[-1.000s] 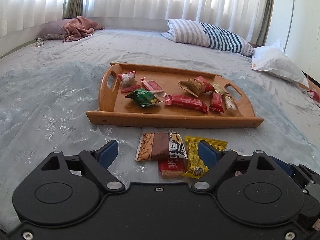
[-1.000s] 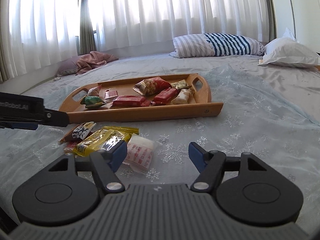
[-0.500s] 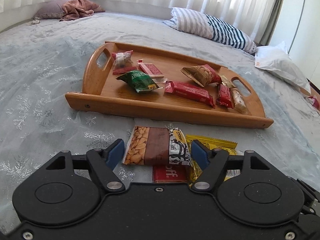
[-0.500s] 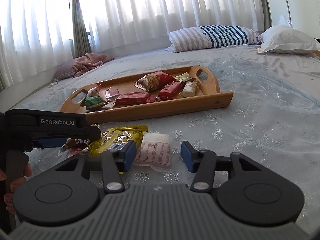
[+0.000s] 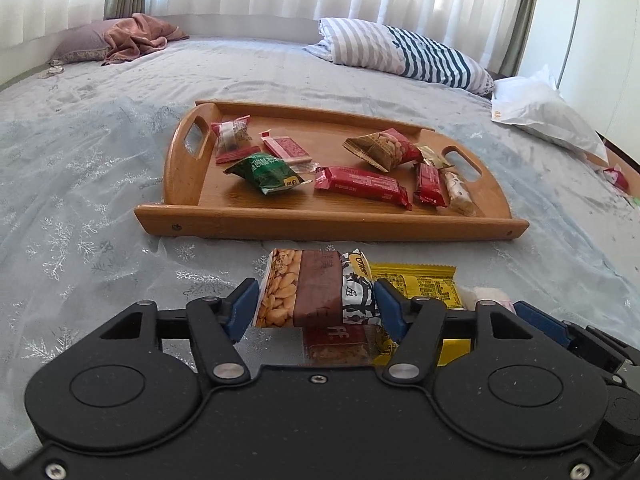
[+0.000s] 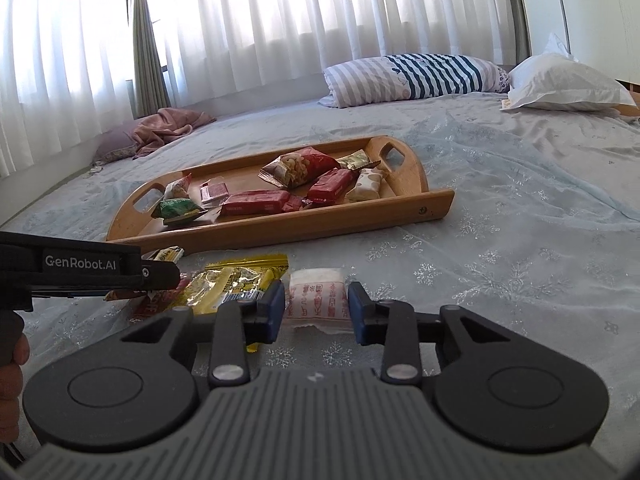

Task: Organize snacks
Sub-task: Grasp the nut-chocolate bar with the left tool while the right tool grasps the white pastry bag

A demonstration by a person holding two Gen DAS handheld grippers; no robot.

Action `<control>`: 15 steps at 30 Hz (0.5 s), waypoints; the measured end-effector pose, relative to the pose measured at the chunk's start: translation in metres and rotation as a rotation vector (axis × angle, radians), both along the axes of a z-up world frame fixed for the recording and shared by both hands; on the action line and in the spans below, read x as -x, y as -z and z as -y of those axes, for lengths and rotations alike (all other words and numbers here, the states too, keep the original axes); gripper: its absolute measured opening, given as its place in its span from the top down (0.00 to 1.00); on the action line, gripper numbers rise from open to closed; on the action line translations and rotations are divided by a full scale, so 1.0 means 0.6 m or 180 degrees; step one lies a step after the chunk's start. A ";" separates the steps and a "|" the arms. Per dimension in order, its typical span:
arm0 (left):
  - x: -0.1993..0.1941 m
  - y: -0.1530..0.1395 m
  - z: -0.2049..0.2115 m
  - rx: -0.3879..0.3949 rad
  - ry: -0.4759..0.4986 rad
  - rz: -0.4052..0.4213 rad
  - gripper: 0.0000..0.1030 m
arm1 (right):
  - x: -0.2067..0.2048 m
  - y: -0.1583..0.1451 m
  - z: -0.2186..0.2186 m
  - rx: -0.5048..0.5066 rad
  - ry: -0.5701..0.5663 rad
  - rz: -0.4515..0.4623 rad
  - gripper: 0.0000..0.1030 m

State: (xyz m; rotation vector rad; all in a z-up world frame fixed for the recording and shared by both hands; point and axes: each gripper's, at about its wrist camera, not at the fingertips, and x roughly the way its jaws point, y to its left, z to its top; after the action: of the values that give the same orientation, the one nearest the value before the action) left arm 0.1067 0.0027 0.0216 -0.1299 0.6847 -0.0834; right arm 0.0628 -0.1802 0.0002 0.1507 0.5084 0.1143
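Left claw (image 5: 315, 309): pads flank peanut bar (image 5: 316, 294) on bed, seemingly closed on it. Right claw (image 6: 316, 310): open astride white packet (image 6: 316, 298). Advice: squeeze mid-wrapper, lift clear, place in tray (image 5: 332, 224).

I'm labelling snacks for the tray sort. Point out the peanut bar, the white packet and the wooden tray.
peanut bar (image 5: 316, 294): left wrist view, brown middle band.
white packet (image 6: 317, 294): right wrist view, red-printed face.
wooden tray (image 5: 320, 224): left wrist view, near front rail.

Honey-brown wooden tray (image 5: 256, 222); pale blue bedspread (image 5: 80, 184) with white snowflakes; navy-and-white striped pillow (image 6: 412, 76); yellow wrapper (image 6: 236, 284).
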 end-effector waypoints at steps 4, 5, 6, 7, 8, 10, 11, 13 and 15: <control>0.009 -0.005 -0.006 -0.0076 0.0024 0.0045 0.41 | 0.004 -0.007 0.001 0.0086 0.0040 0.0038 0.63; 0.012 -0.004 -0.008 -0.0124 0.0018 0.0056 0.41 | 0.004 -0.007 0.000 0.0129 0.0044 0.0033 0.63; 0.014 -0.002 -0.008 -0.0170 0.0010 0.0062 0.41 | 0.004 -0.006 -0.002 0.0195 0.0037 0.0016 0.63; 0.016 0.001 -0.009 -0.0225 0.0008 0.0062 0.41 | 0.005 -0.004 -0.004 0.0246 0.0056 0.0006 0.61; 0.018 0.004 -0.010 -0.0261 0.0005 0.0048 0.40 | 0.005 -0.001 -0.005 0.0285 0.0079 -0.0010 0.56; 0.020 0.013 -0.015 -0.0271 -0.0008 0.0004 0.39 | 0.005 0.002 -0.006 0.0310 0.0046 -0.0018 0.44; 0.021 0.017 -0.017 -0.0253 -0.0007 -0.0016 0.37 | 0.006 0.002 -0.007 0.0325 0.0058 0.0004 0.44; 0.023 0.021 -0.022 -0.0199 -0.0017 -0.0007 0.35 | 0.003 0.000 -0.010 0.0382 0.0074 0.0030 0.42; 0.021 0.023 -0.024 -0.0185 -0.0022 0.0003 0.28 | -0.003 0.000 -0.014 0.0430 0.0090 0.0039 0.41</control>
State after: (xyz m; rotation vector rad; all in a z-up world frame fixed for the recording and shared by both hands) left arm 0.0943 0.0172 0.0077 -0.0765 0.6850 -0.0568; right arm 0.0648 -0.1721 0.0000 0.0253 0.4999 0.0529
